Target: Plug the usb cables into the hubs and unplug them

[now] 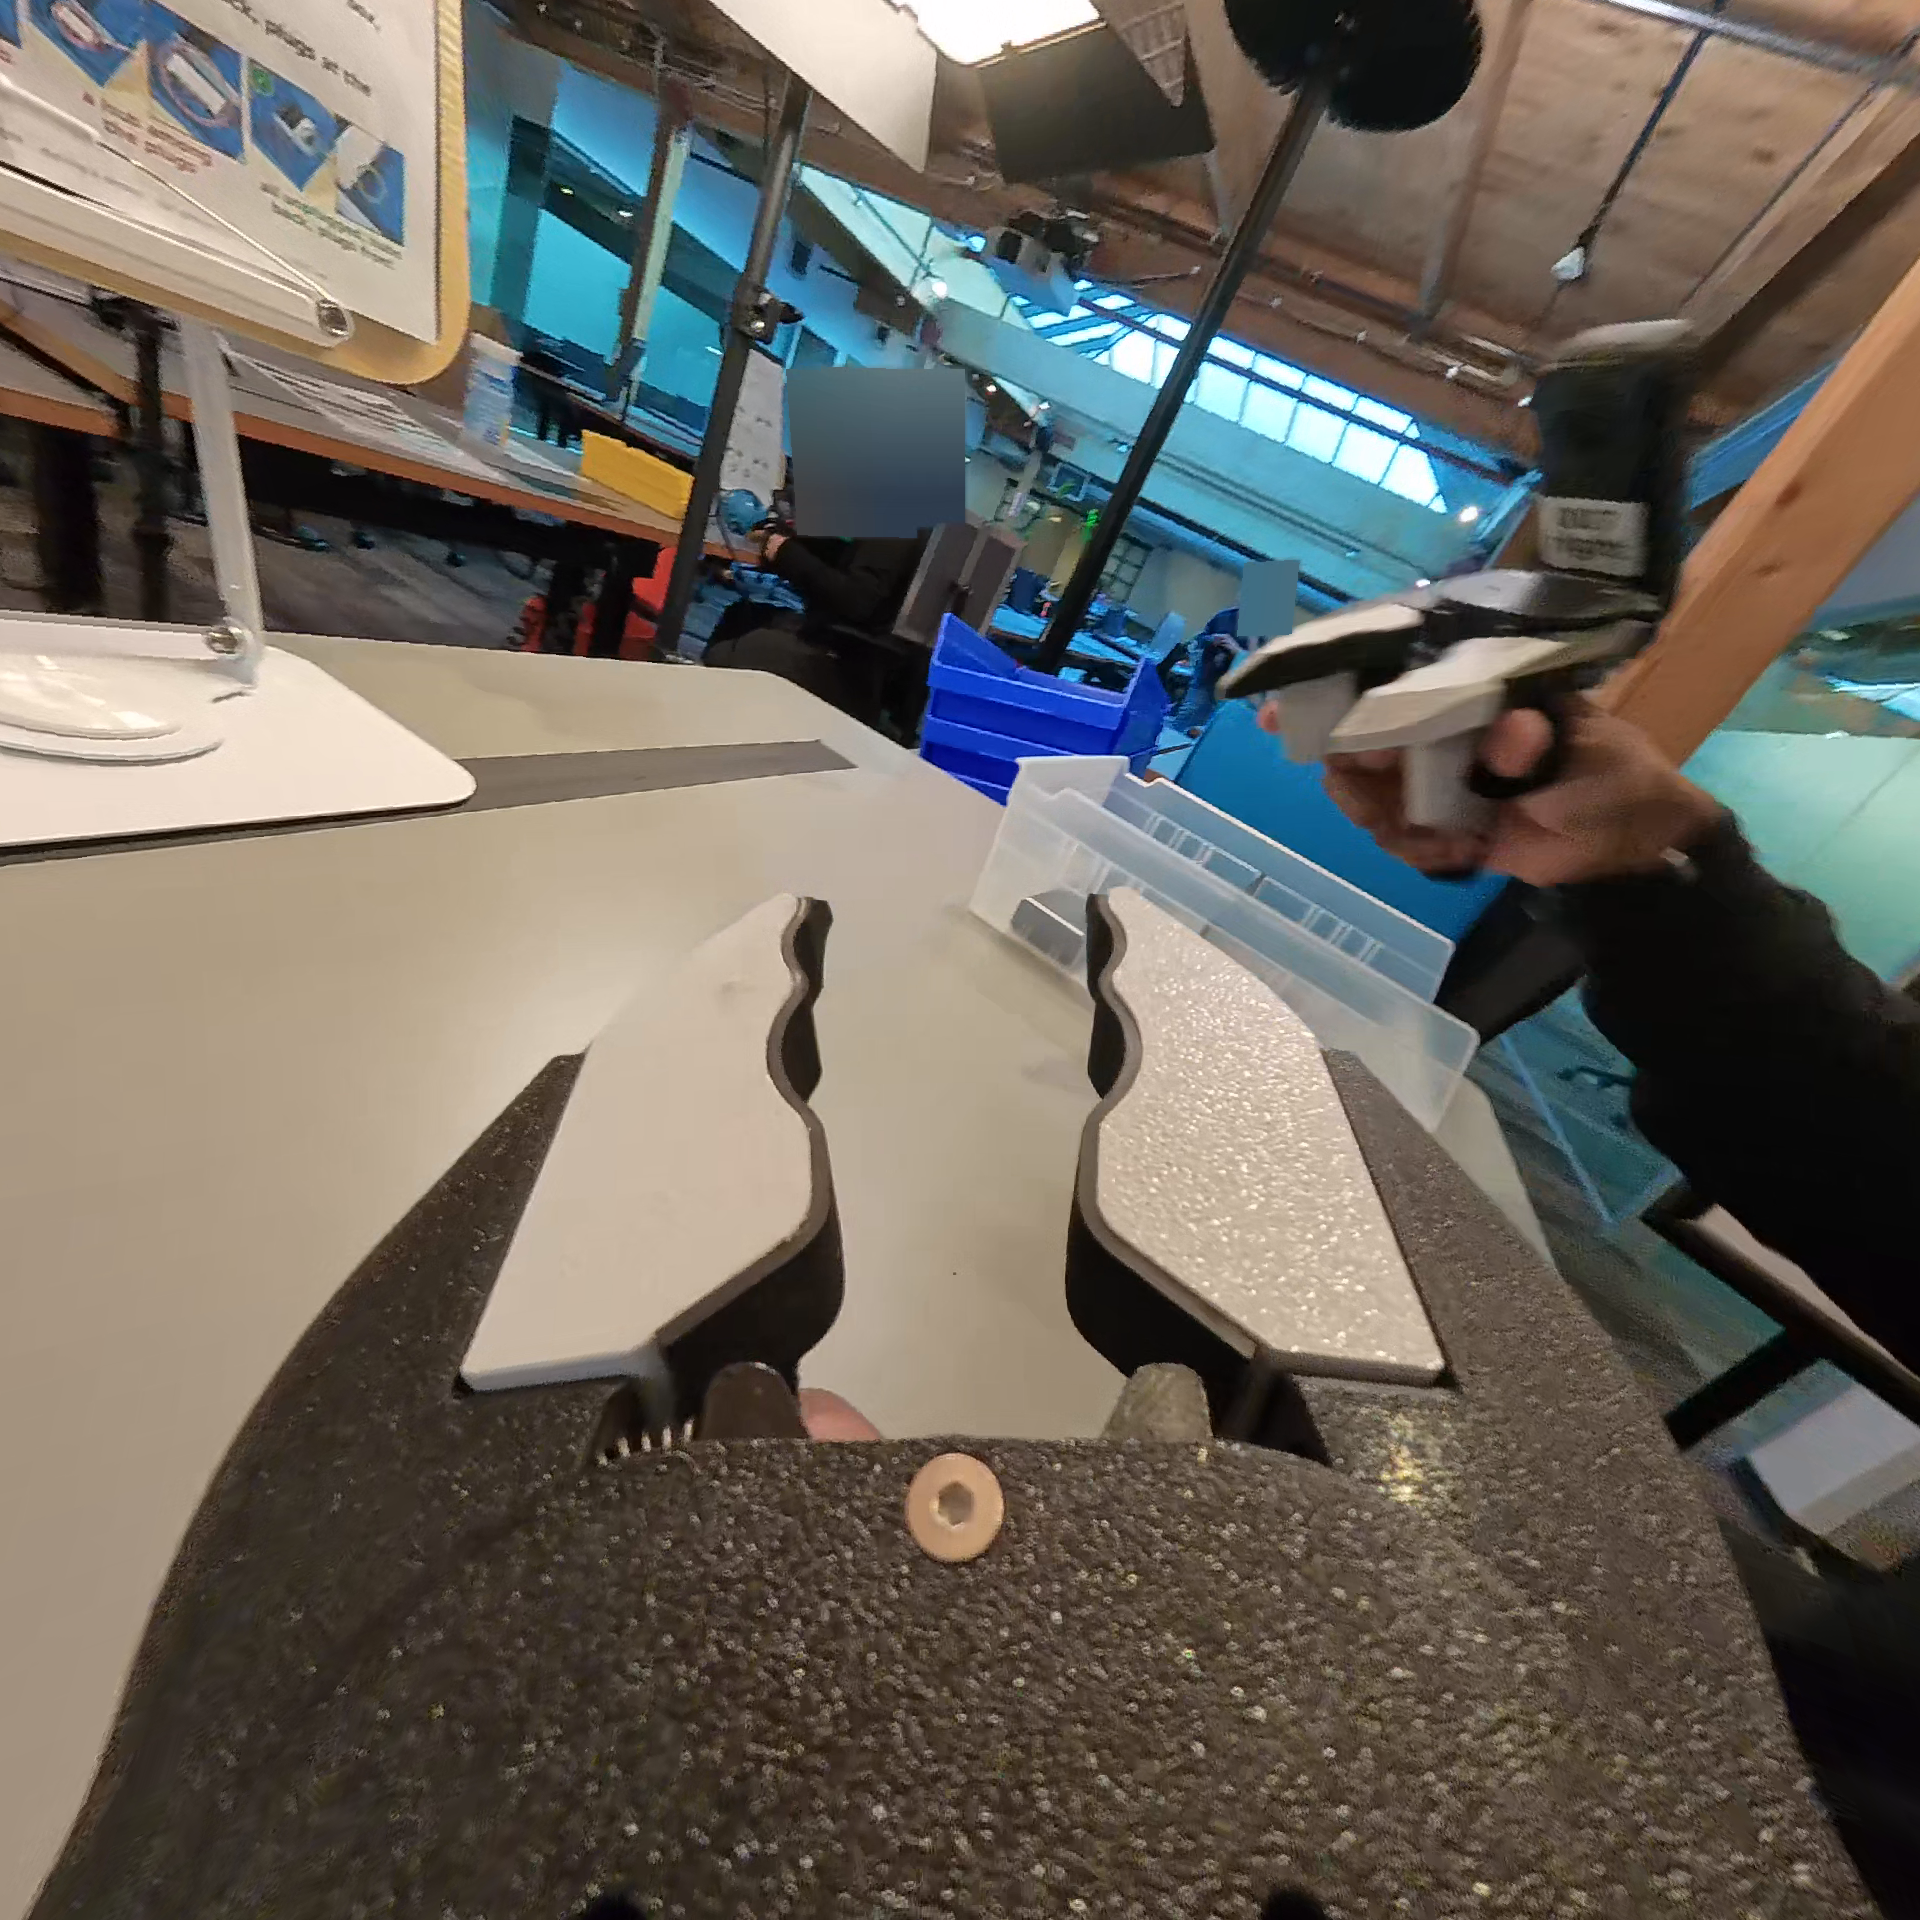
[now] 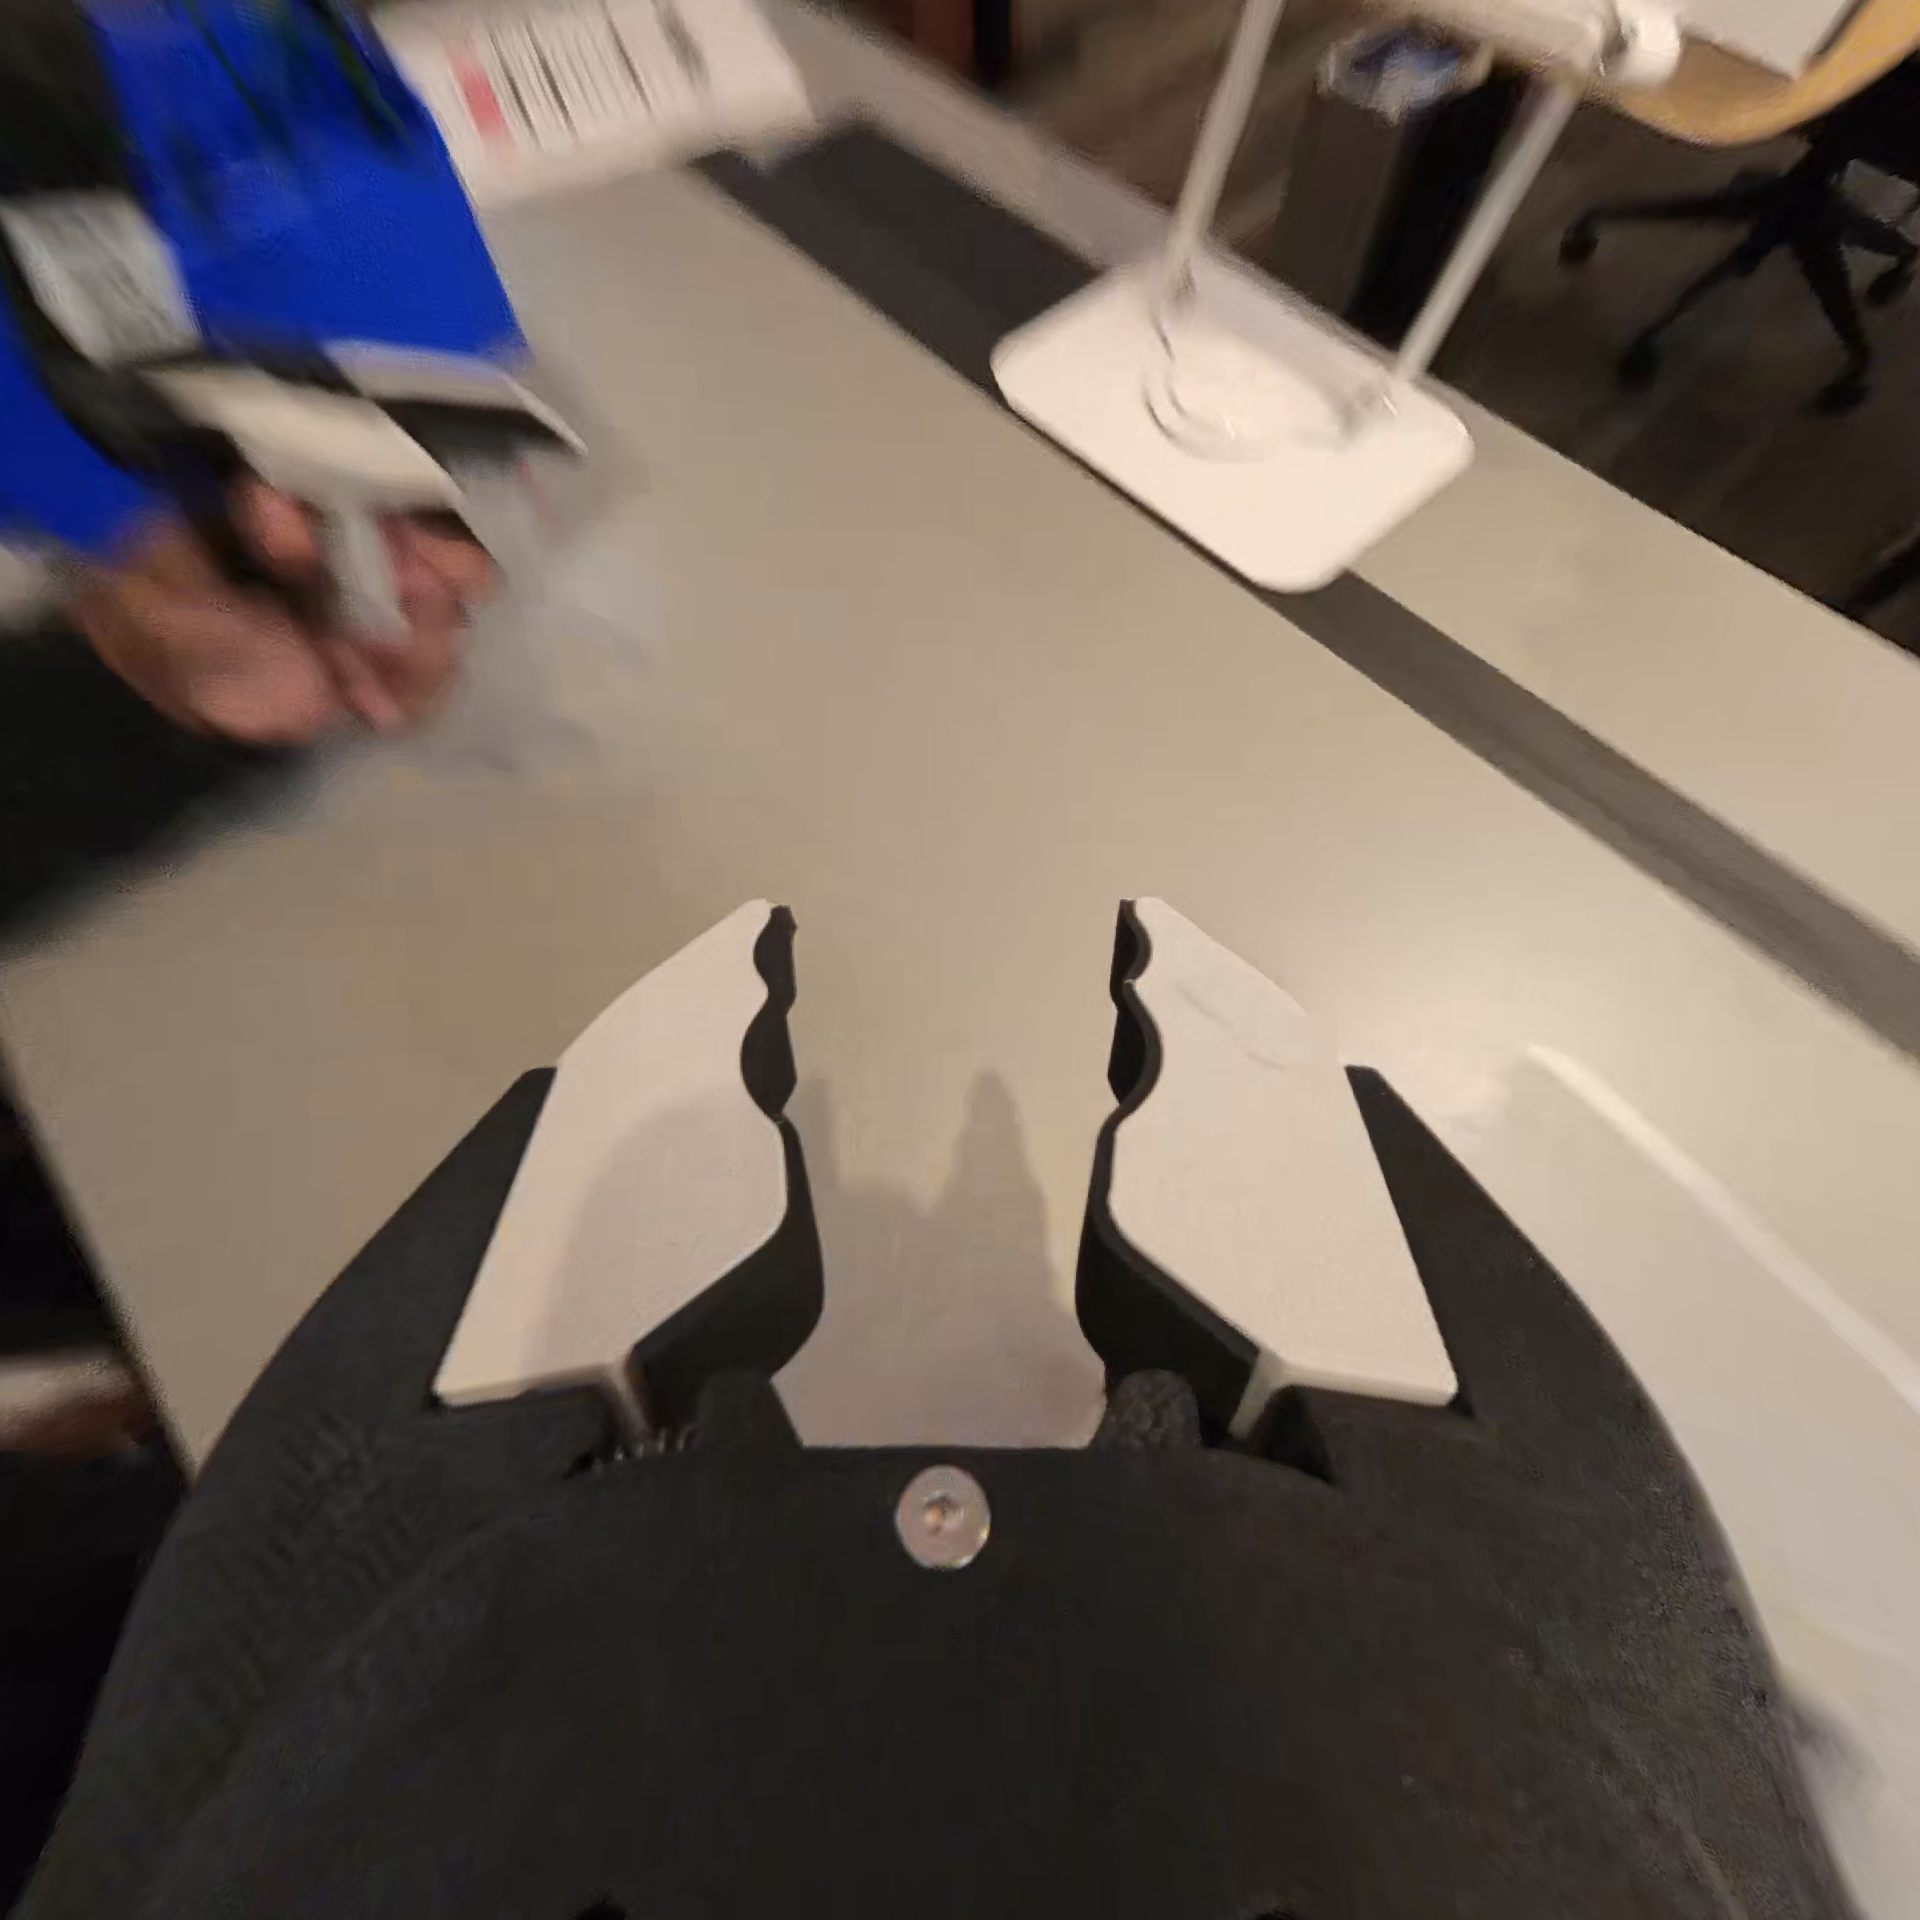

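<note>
**Both grippers hanging open and empty over a bare grey table**

The left gripper [image 1: 945,925] is hovering above the smooth matte grey table [image 1: 312,1039], its two flat, pale, wavy-edged fingers [image 1: 675,1143] standing well apart with nothing between them; the body behind them is rough, pebbled black plastic. Off to its right, a hand [image 1: 1507,800] is gripping the right gripper [image 1: 1288,707] in the air, and a clear, ribbed plastic organiser [image 1: 1226,914] is sitting at the table's far edge, with stacked blue bins [image 1: 1029,707] beyond it. A white, rounded flat stand base [image 1: 260,748] is resting at the left, carrying a slanted board with a printed sheet [image 1: 229,135].

In the right wrist view the right gripper [image 2: 954,925] is likewise gaping, holding nothing, over plain tabletop crossed by a dark strip [image 2: 1558,727]. The other gripper is showing only as a blur at upper left.

No USB cable or hub is showing in either view
</note>
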Tool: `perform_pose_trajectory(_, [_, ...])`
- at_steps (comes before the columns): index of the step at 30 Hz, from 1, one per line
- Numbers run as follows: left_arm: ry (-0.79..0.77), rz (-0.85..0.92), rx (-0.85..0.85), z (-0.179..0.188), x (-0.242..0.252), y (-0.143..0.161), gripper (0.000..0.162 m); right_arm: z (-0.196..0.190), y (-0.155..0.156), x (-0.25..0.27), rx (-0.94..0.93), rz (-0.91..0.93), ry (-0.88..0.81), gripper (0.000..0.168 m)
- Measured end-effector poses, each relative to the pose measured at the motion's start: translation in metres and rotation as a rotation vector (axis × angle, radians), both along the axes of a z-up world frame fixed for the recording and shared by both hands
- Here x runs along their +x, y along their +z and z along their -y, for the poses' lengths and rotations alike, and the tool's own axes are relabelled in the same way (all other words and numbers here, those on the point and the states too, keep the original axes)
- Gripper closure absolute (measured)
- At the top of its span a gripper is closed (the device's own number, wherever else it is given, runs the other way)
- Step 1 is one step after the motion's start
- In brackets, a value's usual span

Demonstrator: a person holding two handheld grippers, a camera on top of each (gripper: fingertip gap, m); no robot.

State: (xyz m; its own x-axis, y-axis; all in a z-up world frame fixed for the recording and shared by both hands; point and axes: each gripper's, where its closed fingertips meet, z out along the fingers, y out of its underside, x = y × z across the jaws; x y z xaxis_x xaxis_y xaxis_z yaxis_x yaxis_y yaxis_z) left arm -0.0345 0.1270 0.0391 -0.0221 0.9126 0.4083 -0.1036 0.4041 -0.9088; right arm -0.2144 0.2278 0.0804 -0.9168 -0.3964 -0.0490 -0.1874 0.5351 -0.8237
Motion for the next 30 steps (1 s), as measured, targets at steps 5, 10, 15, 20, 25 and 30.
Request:
perform_pose_trajectory(5, [0.052, 0.023, -0.042, 0.007, 0.006, 0.002, 0.110, -0.003, -0.015, 0.112, -0.162, 0.311, -0.004, 0.113])
perform_pose_trajectory(10, [0.121, 0.056, -0.117, 0.015, 0.021, 0.013, 0.106, 0.014, -0.079, 0.159, -0.183, 0.319, 0.032, 0.112])
perform_pose_trajectory(15, [0.265, 0.114, -0.189, 0.021, 0.074, 0.029, 0.104, 0.014, -0.123, 0.173, -0.133, 0.208, 0.080, 0.111])
perform_pose_trajectory(20, [0.548, 0.328, -0.275, 0.048, 0.165, 0.053, 0.102, 0.012, -0.122, 0.177, -0.153, 0.178, 0.106, 0.114])
perform_pose_trajectory(25, [0.740, 0.584, -0.210, 0.082, 0.255, 0.072, 0.092, 0.011, -0.120, 0.176, -0.135, 0.248, 0.122, 0.112])
perform_pose_trajectory(30, [0.761, 0.788, -0.151, 0.139, 0.309, 0.055, 0.089, 0.009, -0.116, 0.173, -0.094, 0.407, 0.139, 0.112])
